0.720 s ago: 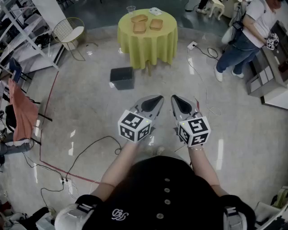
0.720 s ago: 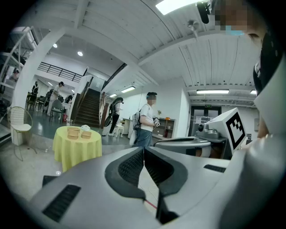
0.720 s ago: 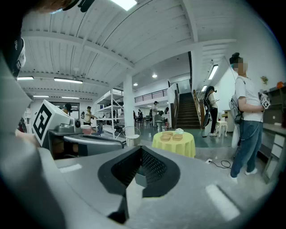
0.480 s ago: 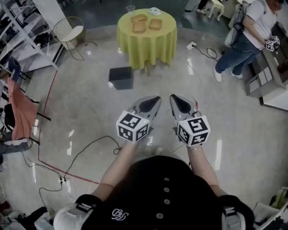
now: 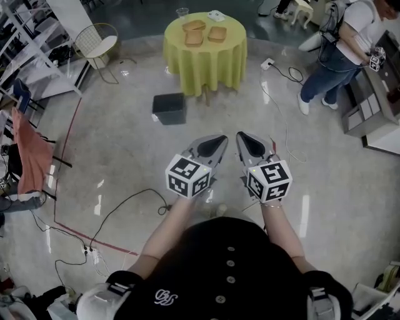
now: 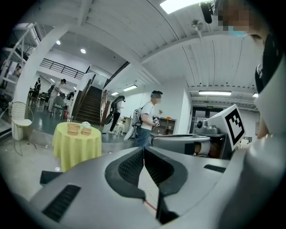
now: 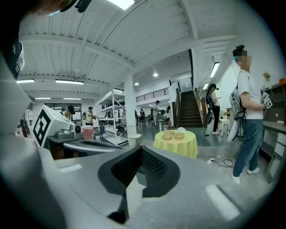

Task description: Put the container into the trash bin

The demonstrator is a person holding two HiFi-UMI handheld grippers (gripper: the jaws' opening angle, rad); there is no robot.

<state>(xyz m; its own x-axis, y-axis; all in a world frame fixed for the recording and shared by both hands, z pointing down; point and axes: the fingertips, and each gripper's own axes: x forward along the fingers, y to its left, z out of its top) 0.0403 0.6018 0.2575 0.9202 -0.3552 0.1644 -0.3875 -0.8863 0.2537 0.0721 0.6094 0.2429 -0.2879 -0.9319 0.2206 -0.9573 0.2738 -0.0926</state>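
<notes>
Three brown containers (image 5: 194,38) lie on a round table with a yellow cloth (image 5: 205,59) far ahead of me. A black trash bin (image 5: 169,108) stands on the floor in front of the table, to its left. My left gripper (image 5: 220,138) and right gripper (image 5: 243,137) hover side by side at waist height, well short of the bin, both shut and empty. In the left gripper view the jaws (image 6: 144,150) meet with the table (image 6: 77,145) beyond them. The right gripper (image 7: 140,150) also points toward the table (image 7: 176,144).
A clear cup (image 5: 182,12) and a white item stand at the table's far edge. A wire chair (image 5: 97,44) is at the back left, racks along the left, cables (image 5: 122,209) across the floor. A person (image 5: 337,53) stands by shelving at the right.
Both grippers keep their place in front of me. The person at the back right has shifted a little.
</notes>
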